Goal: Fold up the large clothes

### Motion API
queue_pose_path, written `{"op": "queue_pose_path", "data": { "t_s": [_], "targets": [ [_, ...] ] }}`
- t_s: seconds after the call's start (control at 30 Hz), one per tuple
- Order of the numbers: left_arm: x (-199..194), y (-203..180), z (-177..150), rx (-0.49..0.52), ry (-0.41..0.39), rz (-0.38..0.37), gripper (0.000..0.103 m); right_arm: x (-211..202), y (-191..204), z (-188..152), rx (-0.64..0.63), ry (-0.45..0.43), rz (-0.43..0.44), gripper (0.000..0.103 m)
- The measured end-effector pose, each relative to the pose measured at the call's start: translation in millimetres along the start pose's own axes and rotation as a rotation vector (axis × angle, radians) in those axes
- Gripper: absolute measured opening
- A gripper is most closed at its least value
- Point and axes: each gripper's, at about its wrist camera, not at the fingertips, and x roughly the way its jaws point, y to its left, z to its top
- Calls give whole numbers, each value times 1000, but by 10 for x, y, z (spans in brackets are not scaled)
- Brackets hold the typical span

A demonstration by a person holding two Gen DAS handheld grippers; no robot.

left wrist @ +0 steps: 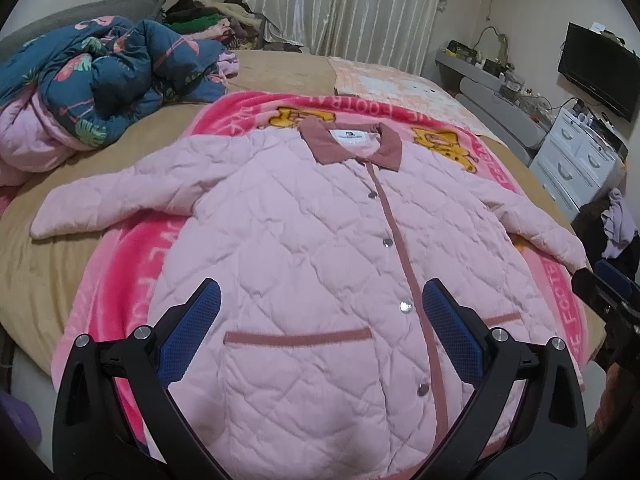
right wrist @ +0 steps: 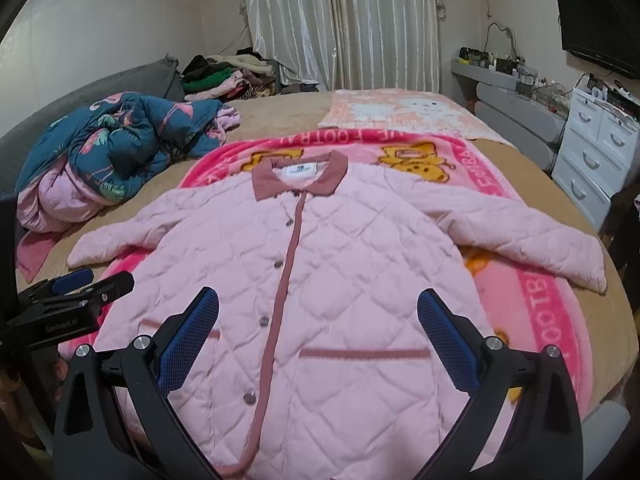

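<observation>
A pink quilted jacket [left wrist: 304, 240] with a dusty-rose collar, button placket and pocket trims lies flat, front up, both sleeves spread, on a pink cartoon blanket [left wrist: 120, 280] on the bed. It also shows in the right wrist view [right wrist: 340, 272]. My left gripper [left wrist: 320, 304] is open and empty, hovering above the jacket's lower front. My right gripper [right wrist: 318, 312] is open and empty above the lower front too. The right gripper shows at the right edge of the left view [left wrist: 604, 296]; the left gripper shows at the left edge of the right view [right wrist: 76, 296].
A crumpled blue flamingo-print quilt [left wrist: 104, 80] lies on the bed's far left. A pile of clothes [left wrist: 208, 20] sits by the curtain. A pale pink towel [right wrist: 404, 116] lies beyond the blanket. White drawers [left wrist: 576, 160] and a TV [left wrist: 596, 68] stand at the right.
</observation>
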Motion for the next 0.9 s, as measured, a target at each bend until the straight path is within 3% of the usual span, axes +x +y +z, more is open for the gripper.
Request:
{"op": "queue_pose_path", "data": {
  "t_s": [0.33,0.9],
  "targets": [
    [84,-89,333,4,-9,-19,95,125,-74,340,19,-31,5,99],
    [364,-317,870,38,-26,28,95,316,-277,963,34,-95,-8,99]
  ]
}}
